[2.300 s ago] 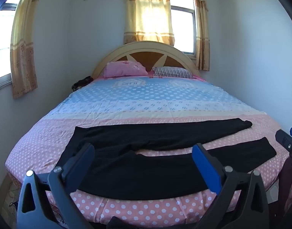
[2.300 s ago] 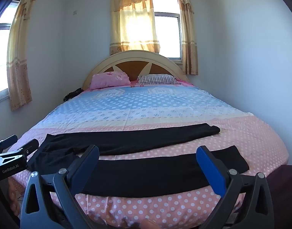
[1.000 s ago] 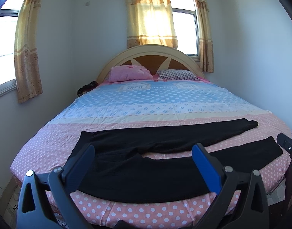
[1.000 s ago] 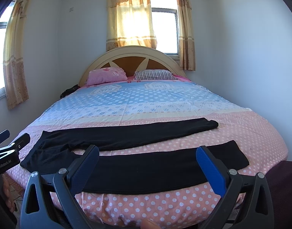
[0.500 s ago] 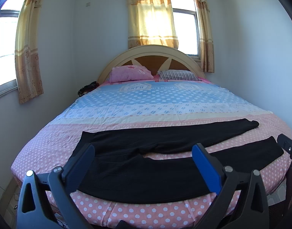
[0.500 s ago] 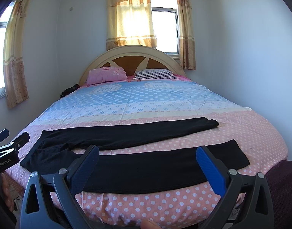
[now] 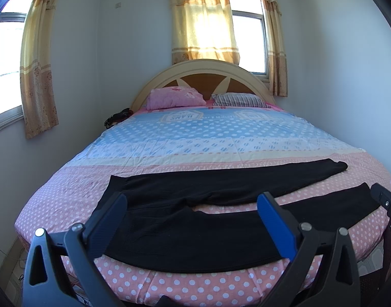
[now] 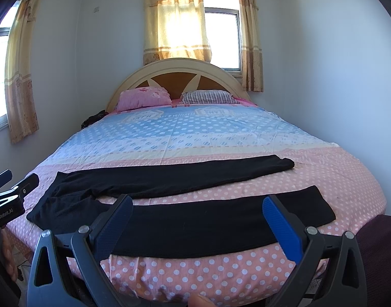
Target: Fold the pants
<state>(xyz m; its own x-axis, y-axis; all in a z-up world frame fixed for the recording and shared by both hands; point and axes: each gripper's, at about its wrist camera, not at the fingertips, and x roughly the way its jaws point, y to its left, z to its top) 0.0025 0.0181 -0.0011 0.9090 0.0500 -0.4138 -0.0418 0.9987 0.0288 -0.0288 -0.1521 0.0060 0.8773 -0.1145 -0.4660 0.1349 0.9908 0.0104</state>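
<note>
We are finding the black pants (image 7: 208,220) lying flat across the foot end of the bed (image 7: 221,138), on the pink polka-dot band of the cover, waist toward the left edge and both legs running to the right. The legs are lying apart, with a strip of pink cover showing between them; the far leg (image 8: 185,174) is reaching further right than the near one (image 8: 221,225) in the left wrist view.

We are holding the left gripper (image 7: 190,204) off the foot of the bed, over the waist end, its blue-padded fingers (image 7: 274,220) spread wide and gripping nothing. The right gripper (image 8: 198,207) is hovering likewise in front of the near leg, jaws wide apart and empty (neither tool is touching the cloth, as far as we are able to judge).

At the head, a pink pillow (image 7: 175,97) and a striped pillow (image 7: 238,101) are resting against the arched headboard (image 7: 203,74).
</note>
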